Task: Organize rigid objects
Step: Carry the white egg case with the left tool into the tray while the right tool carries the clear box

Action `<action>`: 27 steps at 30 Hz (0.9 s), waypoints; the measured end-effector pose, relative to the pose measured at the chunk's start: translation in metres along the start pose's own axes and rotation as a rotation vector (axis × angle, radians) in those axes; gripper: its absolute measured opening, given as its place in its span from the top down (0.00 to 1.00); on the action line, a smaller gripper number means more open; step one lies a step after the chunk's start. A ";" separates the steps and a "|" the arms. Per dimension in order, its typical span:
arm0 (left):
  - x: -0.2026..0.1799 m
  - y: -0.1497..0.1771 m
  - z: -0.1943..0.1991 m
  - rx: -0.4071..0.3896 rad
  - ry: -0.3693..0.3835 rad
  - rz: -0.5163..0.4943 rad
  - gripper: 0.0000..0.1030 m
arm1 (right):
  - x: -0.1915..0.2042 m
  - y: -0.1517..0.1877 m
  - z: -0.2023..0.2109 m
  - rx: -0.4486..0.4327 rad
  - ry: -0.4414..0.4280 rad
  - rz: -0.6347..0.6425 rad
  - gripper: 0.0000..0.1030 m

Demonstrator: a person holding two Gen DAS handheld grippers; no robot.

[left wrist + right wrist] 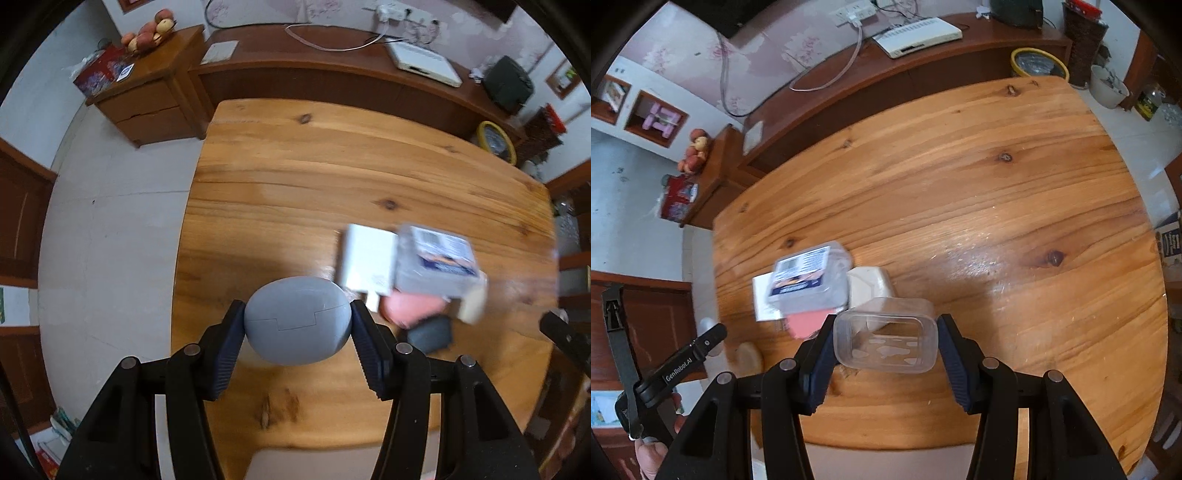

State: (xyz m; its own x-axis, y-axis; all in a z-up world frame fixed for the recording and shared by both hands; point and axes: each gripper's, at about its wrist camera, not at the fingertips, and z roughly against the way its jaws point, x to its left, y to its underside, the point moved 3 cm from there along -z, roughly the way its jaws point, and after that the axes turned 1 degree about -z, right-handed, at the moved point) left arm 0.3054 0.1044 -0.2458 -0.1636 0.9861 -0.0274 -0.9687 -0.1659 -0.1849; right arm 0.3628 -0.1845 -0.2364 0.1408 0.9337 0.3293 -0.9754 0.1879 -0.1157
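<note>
My left tool point(297, 325) grips a grey egg-shaped case point(297, 320); right tool point(885, 341) clamps a clear container point(886, 336) (pile of boxes point(809, 278) ahead-left) above the table point(960, 184).

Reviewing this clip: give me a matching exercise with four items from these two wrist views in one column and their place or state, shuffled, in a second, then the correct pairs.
Column 1
1. grey egg-shaped case
2. clear plastic container
3. grey labelled box
4. white flat device

Column 2
A. on the dark sideboard behind the table
B. clamped in the left gripper
C. clamped in the right gripper
D. top of the pile on the wooden table

Pairs: 1-B, 2-C, 3-D, 4-A
</note>
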 end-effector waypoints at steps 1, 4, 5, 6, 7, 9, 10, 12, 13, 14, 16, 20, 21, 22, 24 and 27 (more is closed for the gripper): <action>-0.004 0.004 0.009 -0.005 0.013 -0.009 0.42 | 0.003 0.005 0.009 -0.005 -0.023 0.007 0.48; -0.014 0.009 0.030 -0.016 0.052 -0.035 0.42 | 0.010 0.018 0.034 -0.020 -0.072 0.035 0.48; -0.017 0.015 0.042 -0.022 0.068 -0.044 0.42 | 0.013 0.023 0.043 -0.027 -0.086 0.048 0.48; -0.019 0.021 0.052 -0.030 0.080 -0.053 0.42 | 0.014 0.029 0.053 -0.036 -0.100 0.064 0.48; -0.019 0.025 0.059 -0.037 0.088 -0.060 0.42 | 0.017 0.037 0.064 -0.046 -0.113 0.083 0.48; -0.022 0.039 0.077 -0.049 0.109 -0.073 0.42 | 0.021 0.053 0.084 -0.065 -0.125 0.123 0.48; -0.022 0.045 0.085 -0.052 0.120 -0.078 0.42 | 0.023 0.064 0.095 -0.077 -0.126 0.150 0.48; -0.026 0.064 0.101 -0.060 0.149 -0.094 0.42 | 0.025 0.086 0.111 -0.088 -0.131 0.193 0.48; -0.028 0.075 0.108 -0.063 0.161 -0.103 0.42 | 0.026 0.099 0.119 -0.090 -0.139 0.217 0.48; -0.030 0.082 0.113 -0.066 0.167 -0.110 0.42 | 0.027 0.109 0.124 -0.091 -0.145 0.234 0.48; -0.035 0.103 0.121 -0.069 0.173 -0.122 0.42 | 0.030 0.134 0.133 -0.092 -0.143 0.284 0.48; -0.043 0.138 0.130 -0.076 0.149 -0.144 0.42 | 0.036 0.182 0.141 -0.113 -0.073 0.423 0.48; -0.045 0.147 0.129 -0.075 0.144 -0.147 0.42 | 0.037 0.194 0.141 -0.120 -0.050 0.464 0.48; -0.046 0.157 0.127 -0.071 0.135 -0.148 0.42 | 0.037 0.204 0.141 -0.128 -0.028 0.493 0.48; -0.049 0.172 0.121 -0.060 0.124 -0.148 0.42 | 0.036 0.222 0.137 -0.133 0.010 0.544 0.48; -0.052 0.194 0.108 -0.031 0.094 -0.154 0.42 | 0.030 0.242 0.127 -0.107 0.015 0.579 0.48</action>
State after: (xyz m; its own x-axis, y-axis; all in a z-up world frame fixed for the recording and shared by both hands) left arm 0.1059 0.0211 -0.1742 0.0055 0.9961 -0.0877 -0.9745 -0.0144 -0.2239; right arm 0.1091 -0.1496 -0.1352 -0.4065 0.8974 0.1717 -0.8718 -0.3248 -0.3667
